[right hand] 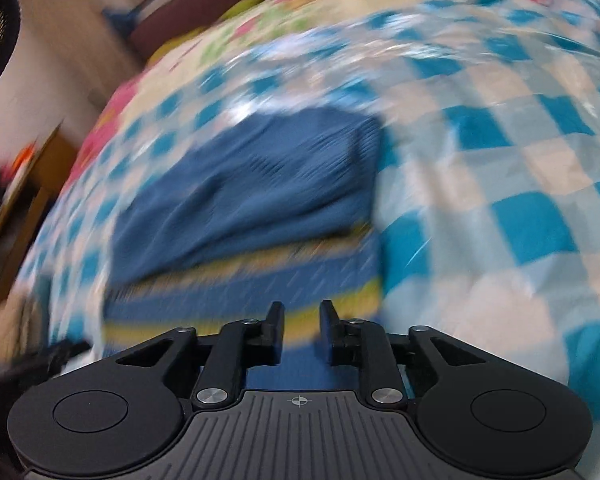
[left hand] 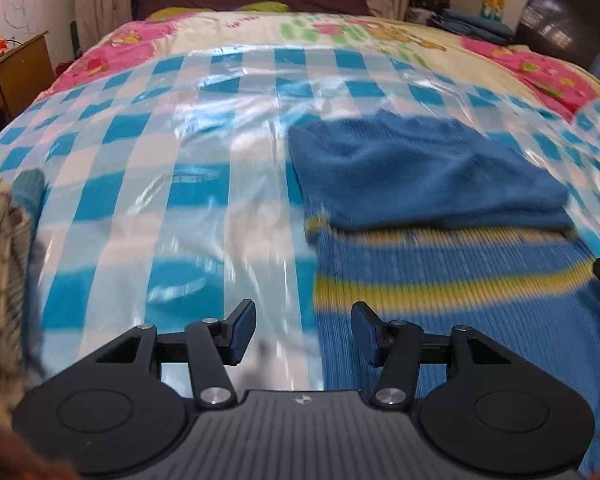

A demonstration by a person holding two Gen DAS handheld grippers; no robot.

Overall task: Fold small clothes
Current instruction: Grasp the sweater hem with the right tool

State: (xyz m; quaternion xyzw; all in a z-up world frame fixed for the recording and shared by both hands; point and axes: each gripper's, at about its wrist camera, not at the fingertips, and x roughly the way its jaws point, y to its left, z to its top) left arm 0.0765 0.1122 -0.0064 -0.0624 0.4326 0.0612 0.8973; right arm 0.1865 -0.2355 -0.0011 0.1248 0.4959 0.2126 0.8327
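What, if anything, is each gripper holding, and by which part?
Nothing. The left gripper and right gripper both show empty gaps above the blue sweater.

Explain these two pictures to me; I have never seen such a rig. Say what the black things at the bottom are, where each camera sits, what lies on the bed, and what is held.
A person holds a hand tool with two fingers in each hand; there is no robot arm. A wide-angle camera on each tool looks forward along its fingers, so the black parts at the bottom are the tool itself. One picture comes from the left gripper, the other from the right gripper. Both look down at a bed under a blue-and-white checked sheet. On it lies a blue sweater with yellow stripes, its top folded over the striped part. Both grippers are open, the right one narrowly, and hold nothing. The pictures are blurred.
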